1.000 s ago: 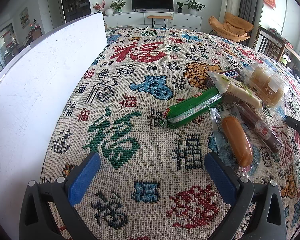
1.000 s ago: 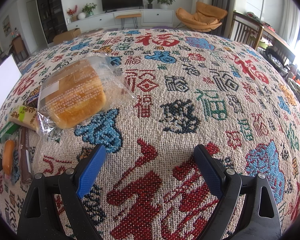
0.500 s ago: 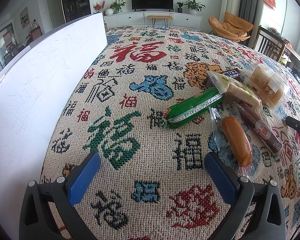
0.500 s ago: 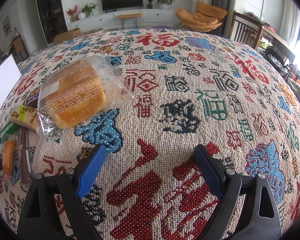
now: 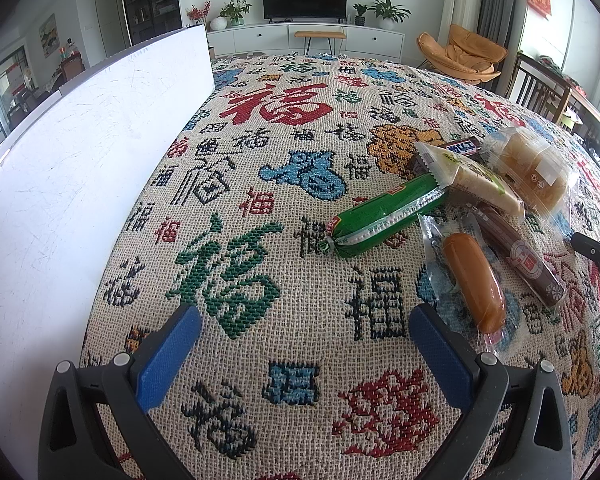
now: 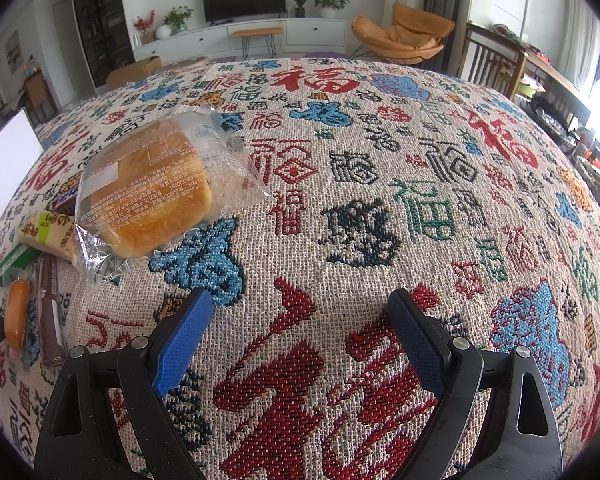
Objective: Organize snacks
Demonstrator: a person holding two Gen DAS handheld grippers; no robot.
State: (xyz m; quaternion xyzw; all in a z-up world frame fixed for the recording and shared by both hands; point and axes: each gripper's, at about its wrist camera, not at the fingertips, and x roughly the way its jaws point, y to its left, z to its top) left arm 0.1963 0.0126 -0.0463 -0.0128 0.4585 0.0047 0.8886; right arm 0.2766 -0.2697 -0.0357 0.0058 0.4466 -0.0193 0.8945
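Left hand-held gripper (image 5: 306,340) hovers over the patterned tablecloth (image 5: 284,168) on the counter, blue pads spread wide, nothing between them. Right hand-held gripper (image 6: 300,322) likewise gaping and empty, low over bare cloth.

Snacks sit clustered on the cloth, ahead and right of the left gripper. Green sausage stick (image 5: 384,216) lies diagonally, its far end tucked under a cream-and-green wrapped cake bar (image 5: 470,178). Orange sausage in clear wrap (image 5: 474,282) lies just right of the left gripper's right finger. Beside it a dark brown sausage stick (image 5: 518,256), upper end hidden under the cake bar. Bagged bread bun (image 5: 530,168) at the far right of the pile, touching the cake bar. A dark chocolate bar (image 5: 462,147) pokes out behind, mostly covered; label too small to read.

In the right wrist view the bun (image 6: 152,192) is ahead-left of the gripper; the other snacks are squeezed at the left edge, partly cut off. White board (image 5: 60,184) stands along the cloth's left side, bottom cropped. A black part at the left view's right edge, possibly the other gripper, is cut off.
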